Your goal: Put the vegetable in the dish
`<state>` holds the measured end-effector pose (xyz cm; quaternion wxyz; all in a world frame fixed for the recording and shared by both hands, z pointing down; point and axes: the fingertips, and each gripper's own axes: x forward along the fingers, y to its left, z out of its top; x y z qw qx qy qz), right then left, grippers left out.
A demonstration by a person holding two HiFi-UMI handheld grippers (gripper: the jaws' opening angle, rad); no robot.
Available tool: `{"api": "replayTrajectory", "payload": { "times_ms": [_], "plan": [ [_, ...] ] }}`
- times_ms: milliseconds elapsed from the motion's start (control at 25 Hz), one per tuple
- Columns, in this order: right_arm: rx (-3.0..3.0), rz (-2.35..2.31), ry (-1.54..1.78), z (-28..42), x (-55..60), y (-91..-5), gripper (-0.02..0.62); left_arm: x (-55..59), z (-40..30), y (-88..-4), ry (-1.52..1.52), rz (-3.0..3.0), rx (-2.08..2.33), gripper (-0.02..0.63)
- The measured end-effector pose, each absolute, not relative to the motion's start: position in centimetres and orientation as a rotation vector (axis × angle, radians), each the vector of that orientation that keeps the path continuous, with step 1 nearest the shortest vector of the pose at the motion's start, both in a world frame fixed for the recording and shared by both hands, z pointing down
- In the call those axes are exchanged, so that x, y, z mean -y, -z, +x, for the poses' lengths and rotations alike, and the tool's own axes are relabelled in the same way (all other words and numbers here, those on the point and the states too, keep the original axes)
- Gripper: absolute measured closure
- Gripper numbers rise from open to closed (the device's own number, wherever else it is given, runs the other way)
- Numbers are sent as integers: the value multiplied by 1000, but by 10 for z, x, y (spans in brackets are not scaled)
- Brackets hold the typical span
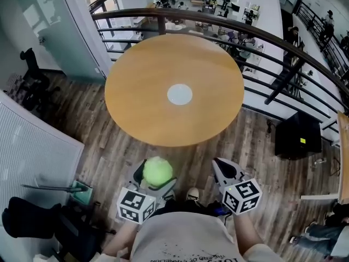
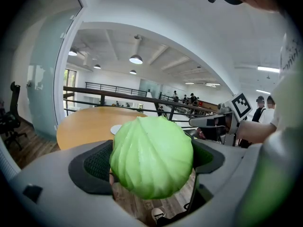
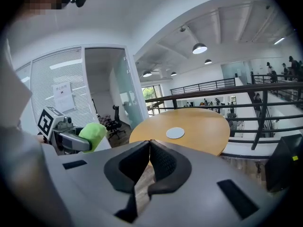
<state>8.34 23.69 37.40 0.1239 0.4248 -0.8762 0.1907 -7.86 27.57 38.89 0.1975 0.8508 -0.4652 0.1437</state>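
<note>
1. The left gripper [image 1: 157, 181] was clamped on a round green cabbage [image 1: 158, 171]. Its jaws stood wide, with a pad pressed against each side of the head.
2. In the head view, the cabbage was held in the air at 6 o'clock of the round wooden table [image 1: 136, 75]. It was just off the table's near edge, over the plank floor [image 1: 256, 141].
3. The white dish [image 1: 179, 94] lay flat at the table's centre, at about 12 o'clock from the cabbage and well apart from it. Nothing lay in the dish.
4. The right gripper [image 1: 223, 167] hung at 3 o'clock of the left one, near it but not touching. Its jaws met at the tips with nothing between them.
5. A dark railing [image 1: 262, 37] curved round the table from 10 to 3 o'clock.
6. A black office chair [image 1: 32, 83] stood at 9 o'clock of the table, and a black box [image 1: 297, 135] at 4 o'clock.
</note>
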Motion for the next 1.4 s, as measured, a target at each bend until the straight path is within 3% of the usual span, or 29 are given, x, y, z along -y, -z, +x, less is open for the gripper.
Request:
{"api": "replayTrajectory", "payload": {
  "times_ms": [1000, 1400],
  "plan": [
    [2486, 1377, -581, 58, -256, -384, 571, -285, -121, -393, -406, 2444, 1217, 117],
    [2506, 1349, -624, 66, -186, -400, 570, -220, -107, -403, -425, 2427, 1218, 117]
  ]
}}
